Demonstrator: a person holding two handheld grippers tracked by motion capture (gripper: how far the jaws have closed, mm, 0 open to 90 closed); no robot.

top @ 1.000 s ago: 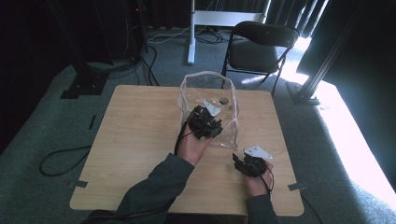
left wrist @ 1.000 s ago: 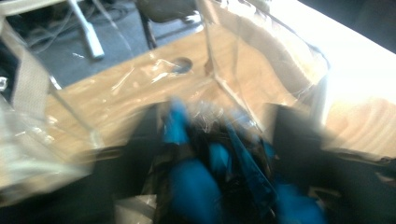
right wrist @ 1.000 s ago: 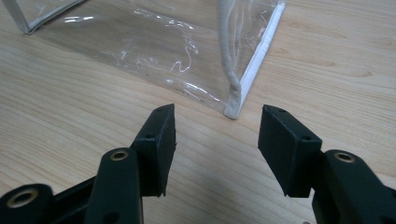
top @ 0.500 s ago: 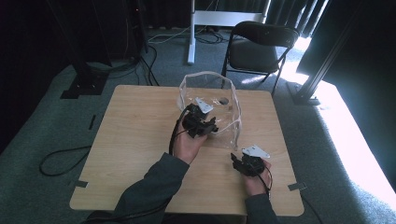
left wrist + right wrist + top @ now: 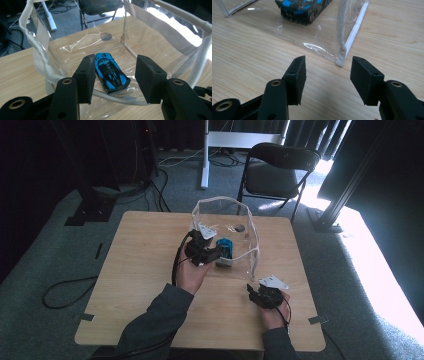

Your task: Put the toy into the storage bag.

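A blue toy car (image 5: 110, 72) lay on the floor of a clear plastic bag (image 5: 250, 227) with a white rim, which stood open on the wooden counter (image 5: 145, 250). In the left gripper view, the left claw (image 5: 115, 75) hung over the near rim of the bag, its jaws spread, with the car lying between and below them; the pads did not press on the car, though whether one pad brushed its side was hard to judge from that angle. In the high view the left claw (image 5: 212, 254) sat at the bag's near-left side, held in a hand (image 5: 190, 272) reaching out of a grey sleeve (image 5: 155, 320).

The right claw (image 5: 328, 72) stood spread and empty above bare wood, just short of the bag's white-edged corner, with the car beyond the clear wall. In the high view the right claw (image 5: 255, 292) rested near the counter's front right, well apart from the left one. A black folding chair (image 5: 280, 167) stood on the floor behind the counter
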